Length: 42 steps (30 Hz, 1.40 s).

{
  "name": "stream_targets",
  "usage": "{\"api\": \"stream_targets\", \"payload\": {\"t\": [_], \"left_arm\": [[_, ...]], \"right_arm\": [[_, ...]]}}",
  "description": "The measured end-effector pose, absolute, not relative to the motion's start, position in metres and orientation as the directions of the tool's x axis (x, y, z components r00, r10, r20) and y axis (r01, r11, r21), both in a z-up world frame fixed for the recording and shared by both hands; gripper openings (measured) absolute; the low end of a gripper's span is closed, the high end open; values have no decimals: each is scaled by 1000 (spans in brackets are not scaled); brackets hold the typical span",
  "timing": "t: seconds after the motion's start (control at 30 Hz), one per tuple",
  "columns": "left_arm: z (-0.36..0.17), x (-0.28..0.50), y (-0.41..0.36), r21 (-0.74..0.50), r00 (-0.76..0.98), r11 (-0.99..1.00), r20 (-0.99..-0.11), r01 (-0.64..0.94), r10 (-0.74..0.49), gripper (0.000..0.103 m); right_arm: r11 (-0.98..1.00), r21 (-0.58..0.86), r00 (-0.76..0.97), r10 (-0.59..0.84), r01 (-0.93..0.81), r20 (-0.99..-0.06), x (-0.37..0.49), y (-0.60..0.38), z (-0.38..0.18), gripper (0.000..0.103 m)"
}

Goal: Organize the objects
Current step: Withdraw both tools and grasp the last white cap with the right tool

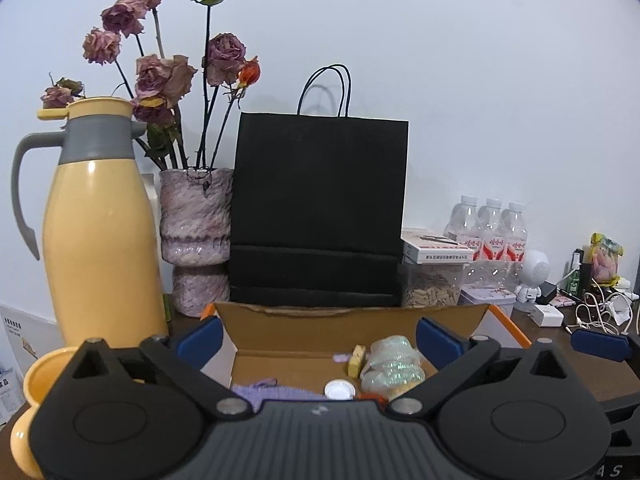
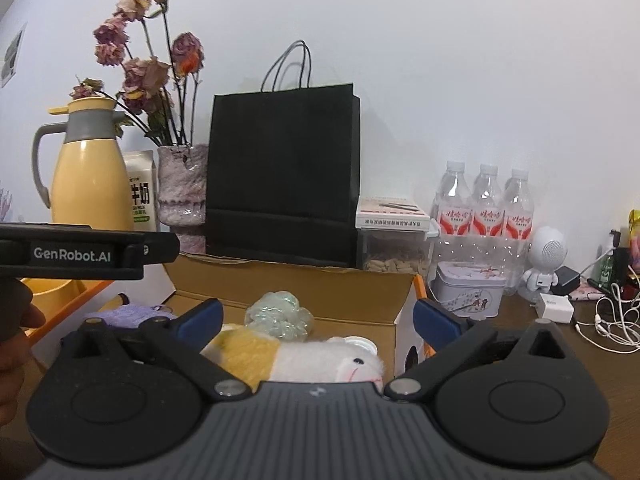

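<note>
An open cardboard box (image 1: 304, 332) sits right in front of both grippers. Inside it lie a purple cloth (image 1: 276, 393), a white cap (image 1: 339, 390), a small yellow piece (image 1: 357, 360) and a shiny crinkled bundle (image 1: 394, 368). My left gripper (image 1: 319, 338) is open over the box with nothing between its blue pads. In the right wrist view a yellow-and-white plush toy (image 2: 304, 356) lies in the box (image 2: 288, 284) below my right gripper (image 2: 319, 320). That gripper is open, its pads clear of the toy. The bundle (image 2: 280, 314) lies behind the plush.
Behind the box stand a black paper bag (image 1: 320, 208), a vase of dried roses (image 1: 196, 236) and a yellow thermos jug (image 1: 98, 240). To the right are water bottles (image 2: 488, 208), a tin (image 2: 468, 288), a white robot figure (image 2: 546, 256), a charger and cables (image 2: 612, 320). A hand (image 2: 16, 340) holds the left gripper's body (image 2: 80, 254).
</note>
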State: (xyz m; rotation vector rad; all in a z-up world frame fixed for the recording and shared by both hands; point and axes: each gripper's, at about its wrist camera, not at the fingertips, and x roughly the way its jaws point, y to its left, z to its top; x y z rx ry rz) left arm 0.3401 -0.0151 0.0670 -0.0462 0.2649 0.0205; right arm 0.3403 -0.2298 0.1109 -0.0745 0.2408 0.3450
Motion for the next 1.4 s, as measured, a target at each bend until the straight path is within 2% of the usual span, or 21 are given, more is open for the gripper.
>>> {"api": "stream_targets", "payload": {"t": [0.37, 0.67, 1.07, 1.4], "left_arm": [[57, 292, -11, -23, 953, 998, -299, -51, 41, 103], [35, 254, -10, 33, 919, 997, -389, -62, 70, 103], [8, 195, 2, 71, 862, 995, -498, -64, 90, 103], [-11, 156, 8, 92, 825, 995, -560, -22, 70, 101]], "right_arm": [[923, -82, 898, 340, -375, -279, 292, -225, 104, 103], [894, -67, 832, 382, -443, -401, 263, -219, 80, 103], [860, -34, 758, 430, -509, -491, 223, -211, 61, 103], [852, -5, 741, 452, -523, -497, 200, -211, 57, 103]]}}
